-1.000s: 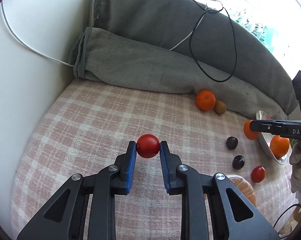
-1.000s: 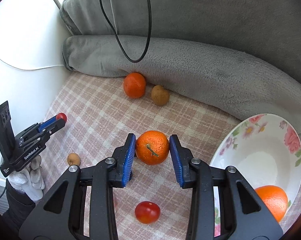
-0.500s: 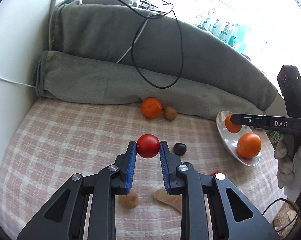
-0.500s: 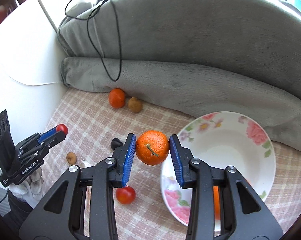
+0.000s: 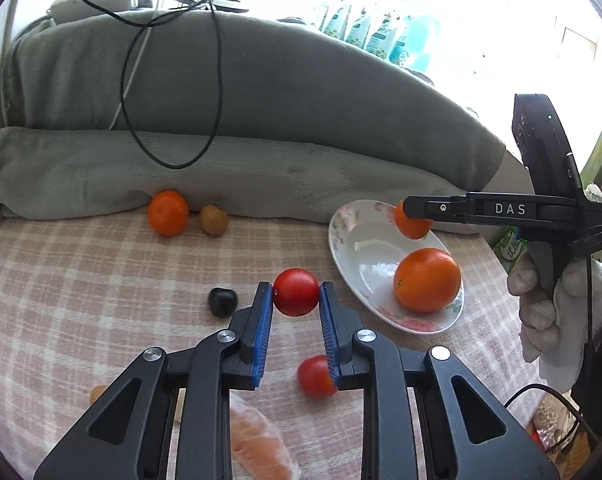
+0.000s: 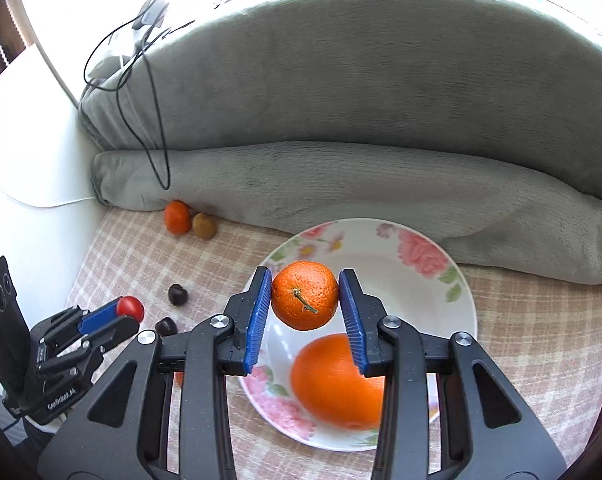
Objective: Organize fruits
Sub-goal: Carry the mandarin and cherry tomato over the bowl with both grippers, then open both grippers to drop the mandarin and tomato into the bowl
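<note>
Holding a red tomato (image 5: 296,292) between its blue pads, the left gripper (image 5: 295,300) hangs above the checked cloth (image 5: 81,280); item clamped at the fingertips, clear of the surface. Right gripper (image 6: 305,300): closed on a small mandarin (image 6: 305,295), stem facing the camera, held above the floral plate (image 6: 421,256). Plate contents: one large orange (image 6: 337,384), lying directly below and just behind the right gripper's tips. Seen from the left gripper, the plate sits ahead and to the right, well apart from the tomato it carries. Loose items on the cloth: a second tomato (image 5: 315,376) beneath the left gripper's right finger; a dark plum (image 5: 222,301) just left of its left pad; a second dark plum (image 6: 165,325) close by in the right wrist view; another mandarin (image 5: 167,213) and a brown kiwi (image 5: 213,220), side by side far ahead, against the grey blanket (image 5: 261,176). A black cable (image 5: 217,80) loops over the blanket.
</note>
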A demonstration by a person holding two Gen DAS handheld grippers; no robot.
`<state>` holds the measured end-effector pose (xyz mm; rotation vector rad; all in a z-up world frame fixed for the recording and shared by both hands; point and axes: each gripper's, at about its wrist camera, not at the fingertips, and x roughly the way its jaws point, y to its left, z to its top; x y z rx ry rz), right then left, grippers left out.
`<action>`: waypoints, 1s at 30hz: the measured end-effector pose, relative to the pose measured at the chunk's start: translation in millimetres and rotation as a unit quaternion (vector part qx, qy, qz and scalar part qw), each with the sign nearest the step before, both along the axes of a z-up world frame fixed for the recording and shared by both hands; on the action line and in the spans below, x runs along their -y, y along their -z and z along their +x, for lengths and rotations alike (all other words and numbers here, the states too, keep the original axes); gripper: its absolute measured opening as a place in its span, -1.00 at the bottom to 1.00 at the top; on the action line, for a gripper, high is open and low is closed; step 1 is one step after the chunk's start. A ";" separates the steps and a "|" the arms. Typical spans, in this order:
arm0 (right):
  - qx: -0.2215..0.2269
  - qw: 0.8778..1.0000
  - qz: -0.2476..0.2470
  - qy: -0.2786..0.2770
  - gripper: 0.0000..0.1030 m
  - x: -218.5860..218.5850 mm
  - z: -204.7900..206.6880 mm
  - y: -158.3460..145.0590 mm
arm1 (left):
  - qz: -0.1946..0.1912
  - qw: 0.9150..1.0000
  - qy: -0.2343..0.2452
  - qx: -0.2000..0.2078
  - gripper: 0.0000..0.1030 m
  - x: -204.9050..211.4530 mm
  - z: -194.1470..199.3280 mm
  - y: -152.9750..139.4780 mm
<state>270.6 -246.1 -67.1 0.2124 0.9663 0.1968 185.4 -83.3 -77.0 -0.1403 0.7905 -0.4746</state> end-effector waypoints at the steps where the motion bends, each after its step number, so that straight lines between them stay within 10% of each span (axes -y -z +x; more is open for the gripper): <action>1: 0.000 1.000 0.001 0.003 -0.29 3.2 -0.1 0.5 | 0.001 1.000 0.004 0.000 -0.57 5.2 0.9 1.3; 30: -0.008 0.998 0.013 0.054 -0.28 51.1 0.1 21.3 | 0.027 0.997 0.073 -0.008 -0.57 102.5 6.7 14.0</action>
